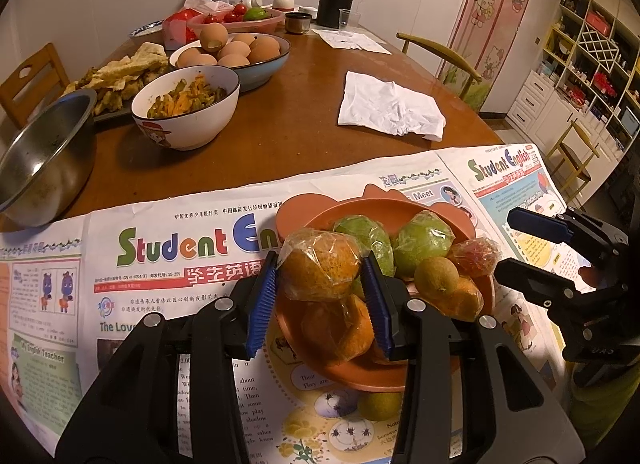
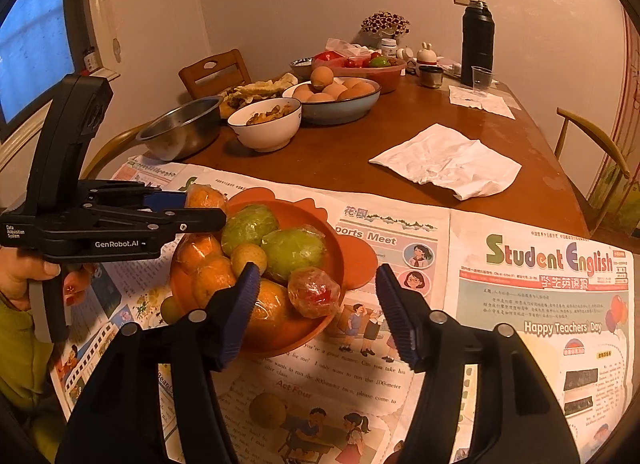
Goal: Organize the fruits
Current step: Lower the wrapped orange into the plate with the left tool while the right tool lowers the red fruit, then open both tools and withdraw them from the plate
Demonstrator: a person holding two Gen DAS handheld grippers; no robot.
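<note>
The wrapped orange (image 1: 320,270) is sitting between the ribbed blue pads (image 1: 262,306) of the left gripper (image 1: 320,304), above the near edge of the orange plate (image 1: 352,378); its rind is dimpled and deep orange, and it is enclosed in crinkled clear film that is bunching at the top. The pads are pressing against both sides of this fruit, so the left gripper is closed on it. The plate is resting on the newspaper (image 1: 168,248) spread over the near end of the wooden table (image 1: 288,120), and it is carrying two film-wrapped green fruits (image 1: 424,240), further wrapped oranges (image 1: 340,328), a small brownish-green fruit (image 1: 436,276) and a red fruit in film (image 1: 476,258). One small green fruit (image 1: 380,404) is lying on the newspaper just in front of the plate. The right gripper (image 2: 316,312) is hovering at the plate's near right side with its jaws spread wide and holding nothing; its left pad is sitting in front of a wrapped orange (image 2: 268,304). A crumpled white napkin (image 2: 448,162) is lying on the bare table beyond the newspaper.
</note>
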